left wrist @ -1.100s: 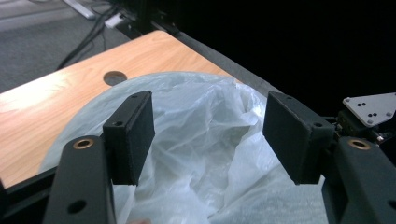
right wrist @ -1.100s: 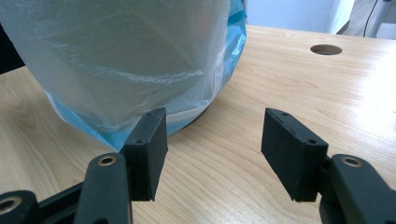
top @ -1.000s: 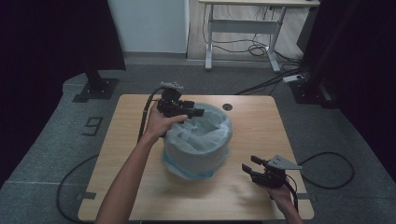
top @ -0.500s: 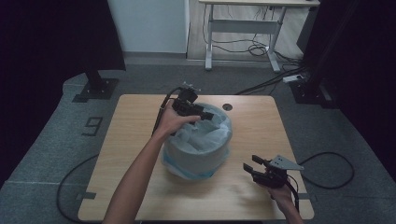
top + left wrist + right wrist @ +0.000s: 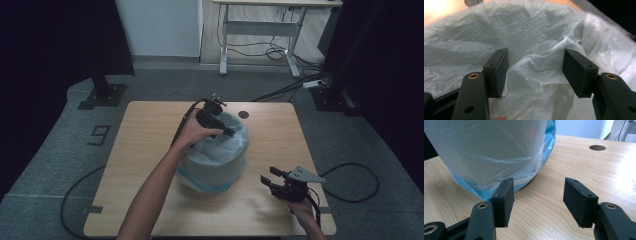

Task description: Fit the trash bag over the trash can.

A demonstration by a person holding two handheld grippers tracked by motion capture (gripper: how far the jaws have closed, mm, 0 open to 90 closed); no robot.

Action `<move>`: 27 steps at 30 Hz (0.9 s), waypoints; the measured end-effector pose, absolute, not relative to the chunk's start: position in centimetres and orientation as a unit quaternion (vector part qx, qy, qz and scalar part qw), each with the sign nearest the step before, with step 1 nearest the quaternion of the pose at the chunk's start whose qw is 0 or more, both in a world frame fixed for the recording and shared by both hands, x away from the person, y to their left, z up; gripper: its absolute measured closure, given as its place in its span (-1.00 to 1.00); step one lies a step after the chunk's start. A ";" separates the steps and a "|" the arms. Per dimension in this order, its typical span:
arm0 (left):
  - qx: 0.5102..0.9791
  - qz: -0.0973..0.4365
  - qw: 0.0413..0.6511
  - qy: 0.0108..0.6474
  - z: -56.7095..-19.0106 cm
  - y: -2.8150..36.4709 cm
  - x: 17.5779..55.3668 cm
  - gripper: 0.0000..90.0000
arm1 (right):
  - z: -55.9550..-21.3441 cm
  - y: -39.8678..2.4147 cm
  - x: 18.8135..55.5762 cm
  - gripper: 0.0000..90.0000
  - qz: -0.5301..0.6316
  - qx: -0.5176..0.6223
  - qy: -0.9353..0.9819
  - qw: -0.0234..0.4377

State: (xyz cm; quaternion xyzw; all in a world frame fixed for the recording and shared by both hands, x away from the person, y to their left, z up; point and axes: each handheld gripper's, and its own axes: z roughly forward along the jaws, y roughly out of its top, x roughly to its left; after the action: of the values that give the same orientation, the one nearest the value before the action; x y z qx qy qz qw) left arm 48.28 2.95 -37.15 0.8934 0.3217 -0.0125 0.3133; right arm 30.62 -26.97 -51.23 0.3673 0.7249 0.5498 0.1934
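Scene: a round bin (image 5: 214, 160) lined with a translucent white plastic bag (image 5: 220, 150) stands near the centre of the wooden table (image 5: 145, 150). A blue liner edge (image 5: 550, 135) shows under the white film at the bin's foot.

Left gripper (image 5: 227, 132): positioned over the bin's mouth at about 11 o'clock on the rim and angled down into the opening. In the left gripper view the jaws stand spread, with a raised fold of the bag (image 5: 536, 67) between them; the pads do not press on it. The jaws have just been closing a little, with that fold in the gap. Judgement: the spread is set to take a pinch of film, probably to pull the liner or seat it.

Right gripper (image 5: 267, 179): held low over the table at about 4 o'clock from the bin, apart from it, jaws spread on nothing, pointing at the bin's base. Judgement: it is standing by, placed to steady the bin or catch the lower skirt of the bag.

A round cable hole (image 5: 243, 114) lies at 1 o'clock from the bin.
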 end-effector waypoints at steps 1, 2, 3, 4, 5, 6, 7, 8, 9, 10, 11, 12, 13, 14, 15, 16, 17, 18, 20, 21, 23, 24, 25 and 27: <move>0.896 -0.015 0.307 0.322 -37.3 2.8 48.3 -0.16 | -51.2 -27.0 30.6 -0.09 0.550 0.367 0.725 0.194; 0.898 -0.014 0.301 0.322 -37.5 2.6 48.3 -0.16 | -51.2 -27.0 30.6 -0.09 0.550 0.366 0.725 0.194; 0.899 -0.012 0.296 0.321 -37.7 2.4 48.3 -0.17 | -51.2 -27.0 30.6 -0.09 0.549 0.366 0.726 0.194; 0.899 -0.012 0.296 0.322 -37.7 2.4 48.3 -0.17 | -51.2 -27.0 30.6 -0.09 0.549 0.366 0.726 0.194; 0.899 -0.012 0.296 0.323 -37.7 2.4 48.3 -0.18 | -51.3 -27.0 30.6 -0.09 0.549 0.366 0.726 0.194; 0.899 -0.013 0.297 0.323 -37.7 2.4 48.3 -0.19 | -51.3 -27.0 30.6 -0.09 0.548 0.366 0.727 0.194; 0.898 -0.012 0.297 0.323 -37.7 2.4 48.3 -0.19 | -51.3 -27.0 30.6 -0.09 0.548 0.366 0.727 0.194; 0.898 -0.011 0.299 0.323 -37.6 2.5 48.3 -0.20 | -51.3 -27.0 30.6 -0.09 0.548 0.366 0.727 0.194; 0.896 -0.008 0.305 0.323 -37.4 2.7 48.2 -0.21 | -51.2 -27.0 30.6 -0.09 0.547 0.365 0.728 0.195; 0.893 -0.006 0.311 0.324 -37.1 2.9 48.1 -0.21 | -51.2 -27.0 30.6 -0.09 0.547 0.365 0.728 0.195; 0.890 -0.004 0.320 0.324 -36.8 3.3 47.9 -0.21 | -51.2 -27.0 30.6 -0.09 0.547 0.365 0.727 0.196; 0.888 -0.002 0.327 0.324 -36.5 3.6 47.8 -0.21 | -51.2 -27.1 30.6 -0.09 0.548 0.367 0.726 0.195; 0.886 0.001 0.333 0.324 -36.2 3.9 47.6 -0.21 | -51.2 -27.1 30.6 -0.09 0.548 0.367 0.726 0.195; 0.883 0.004 0.341 0.322 -35.8 4.3 47.3 -0.22 | -51.2 -27.1 30.6 -0.09 0.547 0.368 0.726 0.195; 0.880 0.004 0.349 0.321 -35.5 4.6 47.1 -0.22 | -51.2 -27.1 30.6 -0.09 0.547 0.368 0.726 0.195; 0.878 0.004 0.354 0.321 -35.3 4.9 46.8 -0.22 | -51.2 -27.1 30.6 -0.10 0.547 0.369 0.726 0.195; 0.877 0.005 0.360 0.319 -35.0 5.4 46.4 -0.23 | -51.2 -27.1 30.6 -0.10 0.547 0.369 0.726 0.195; 0.876 0.005 0.363 0.317 -34.7 5.8 46.1 -0.23 | -51.2 -27.1 30.6 -0.10 0.546 0.369 0.726 0.195; 0.875 0.008 0.366 0.316 -34.5 6.5 45.5 -0.24 | -51.2 -27.1 30.6 -0.10 0.546 0.369 0.726 0.195; 0.877 0.011 0.364 0.314 -34.4 6.9 45.0 -0.24 | -51.2 -27.1 30.6 -0.10 0.546 0.369 0.726 0.195; 0.879 0.014 0.359 0.312 -34.4 7.4 44.5 -0.24 | -51.2 -27.0 30.6 -0.10 0.545 0.368 0.728 0.194; 0.881 0.017 0.357 0.311 -34.5 7.6 44.2 -0.24 | -51.2 -26.9 30.6 -0.10 0.545 0.368 0.728 0.194; 0.882 0.019 0.354 0.310 -34.6 7.9 43.9 -0.24 | -51.3 -26.9 30.6 -0.10 0.544 0.368 0.729 0.194; 0.884 0.019 0.350 0.311 -34.8 8.5 43.3 -0.24 | -51.3 -26.8 30.6 -0.10 0.542 0.367 0.731 0.193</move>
State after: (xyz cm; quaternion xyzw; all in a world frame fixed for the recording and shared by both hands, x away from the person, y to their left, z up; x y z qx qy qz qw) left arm 43.26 8.48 -34.82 0.8835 0.3106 0.0188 0.3501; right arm 30.59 -26.76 -51.30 0.3672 0.7306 0.5425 0.1929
